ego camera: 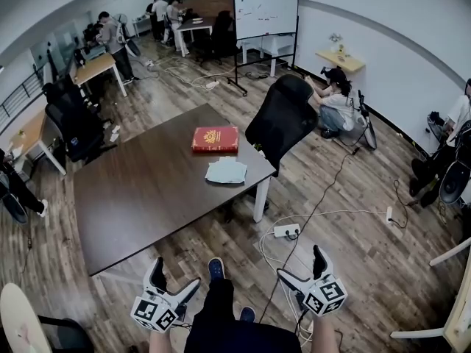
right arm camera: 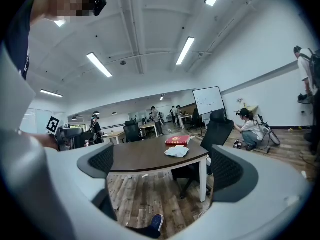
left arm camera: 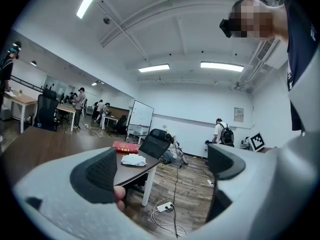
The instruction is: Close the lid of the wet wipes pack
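The wet wipes pack [ego camera: 226,170] is a pale, flat, whitish packet lying near the right end of the dark brown table [ego camera: 140,190]. It is too small to tell how its lid stands. It also shows as the pale packet [left arm camera: 133,159] in the left gripper view and the pale packet [right arm camera: 177,151] in the right gripper view. My left gripper [ego camera: 175,274] and right gripper [ego camera: 302,265] are held low over the floor, well short of the table. Both are open with nothing between the jaws: left gripper [left arm camera: 162,166], right gripper [right arm camera: 164,165].
A red book-like box [ego camera: 215,139] lies just beyond the pack. A black office chair [ego camera: 282,120] stands at the table's right end. A power strip [ego camera: 286,231] and cables lie on the wood floor. A person crouches by the wall [ego camera: 335,101]. My shoe [ego camera: 215,268] is below.
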The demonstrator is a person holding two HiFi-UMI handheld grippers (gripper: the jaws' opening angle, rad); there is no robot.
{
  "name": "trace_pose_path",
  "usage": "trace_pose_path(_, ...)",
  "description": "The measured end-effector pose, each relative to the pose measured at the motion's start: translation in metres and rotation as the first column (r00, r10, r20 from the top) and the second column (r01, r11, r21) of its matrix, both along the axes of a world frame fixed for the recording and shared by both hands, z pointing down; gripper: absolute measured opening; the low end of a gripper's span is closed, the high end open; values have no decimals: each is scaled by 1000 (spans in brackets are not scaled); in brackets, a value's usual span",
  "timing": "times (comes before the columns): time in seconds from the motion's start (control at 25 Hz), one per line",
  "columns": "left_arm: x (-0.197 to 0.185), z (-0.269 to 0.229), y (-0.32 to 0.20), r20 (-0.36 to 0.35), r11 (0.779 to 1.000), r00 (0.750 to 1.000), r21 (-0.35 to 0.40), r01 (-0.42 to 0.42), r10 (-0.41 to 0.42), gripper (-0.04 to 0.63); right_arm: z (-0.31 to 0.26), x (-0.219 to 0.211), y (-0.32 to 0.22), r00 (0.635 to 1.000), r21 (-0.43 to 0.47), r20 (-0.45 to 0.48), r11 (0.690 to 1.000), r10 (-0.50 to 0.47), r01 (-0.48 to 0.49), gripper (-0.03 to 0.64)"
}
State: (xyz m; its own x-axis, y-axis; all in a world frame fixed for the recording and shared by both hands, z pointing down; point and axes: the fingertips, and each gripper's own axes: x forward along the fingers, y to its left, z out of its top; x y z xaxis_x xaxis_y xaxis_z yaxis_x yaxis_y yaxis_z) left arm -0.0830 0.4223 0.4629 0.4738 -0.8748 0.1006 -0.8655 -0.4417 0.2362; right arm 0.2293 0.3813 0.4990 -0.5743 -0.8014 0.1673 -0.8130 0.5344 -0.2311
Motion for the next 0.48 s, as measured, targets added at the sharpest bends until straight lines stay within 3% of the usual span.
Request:
trace_pose_path(0.32,-8,-1,-44,-5,999,1000,44,-15,16,549,5,-7,-39,999,0,38,1000,17,-17,603)
trace_pose_path(0.48,-10,8,-64,9,999,999,19,-32,32,549,9,-12,-53,999,-14,33,1000,15,-15,602)
